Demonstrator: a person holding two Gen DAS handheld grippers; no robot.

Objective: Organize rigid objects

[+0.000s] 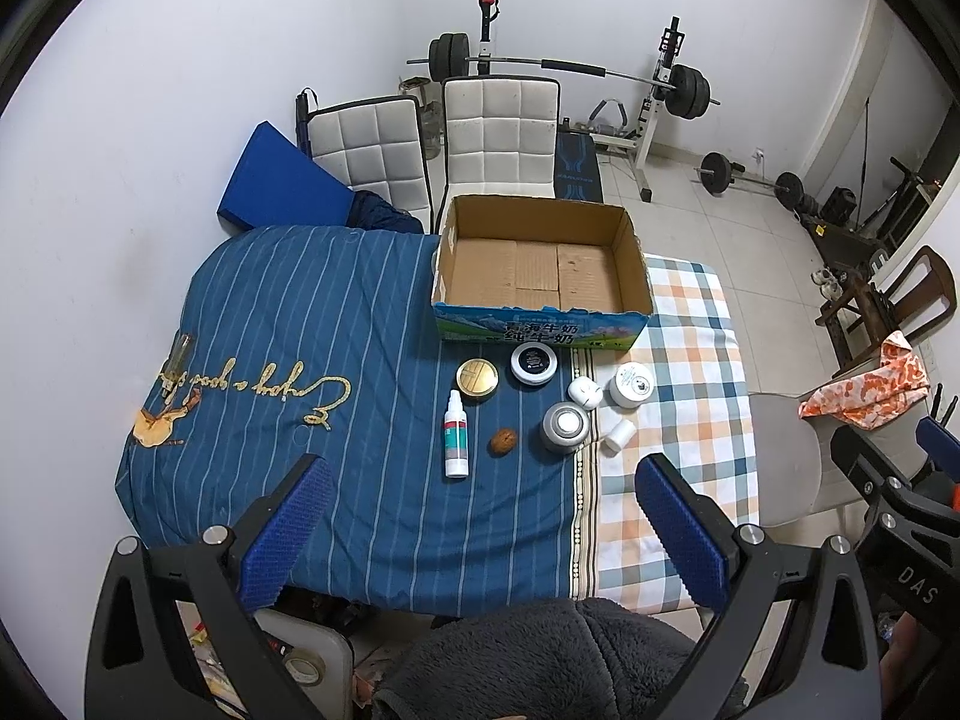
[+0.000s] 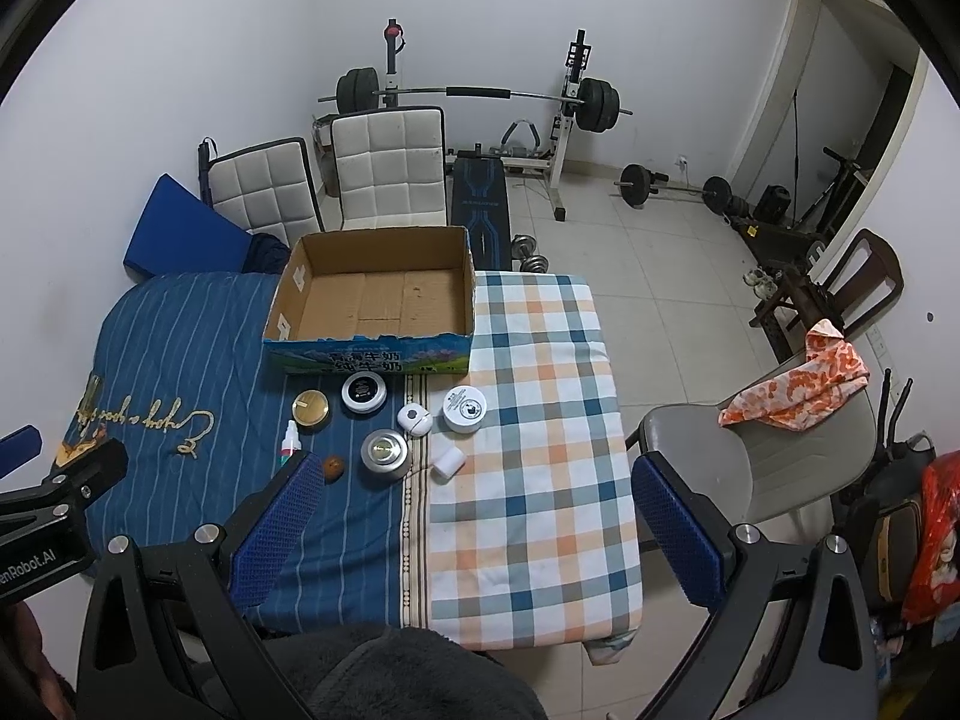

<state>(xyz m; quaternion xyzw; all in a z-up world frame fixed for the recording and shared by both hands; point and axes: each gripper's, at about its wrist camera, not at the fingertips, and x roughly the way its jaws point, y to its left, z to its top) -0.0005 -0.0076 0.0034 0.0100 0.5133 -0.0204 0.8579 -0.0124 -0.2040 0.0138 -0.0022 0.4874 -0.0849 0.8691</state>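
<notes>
We find the cardboard box [image 1: 543,267] empty at twelve o'clock, jars and spray bottle [image 1: 456,441] clustered just before it. Left gripper [image 1: 480,531] and right gripper [image 2: 474,531] gape, holding nothing. We advise approaching squarely, lifting one item at a time.

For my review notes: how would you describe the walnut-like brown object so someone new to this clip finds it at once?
Start at the open cardboard box on the blue striped cloth; a cluster of small containers lies just in front of it. In the nearer row, the small brown nut sits between the white spray bottle lying flat and the silver round tin. It is the only brown, wrinkled, lidless item there.
</notes>
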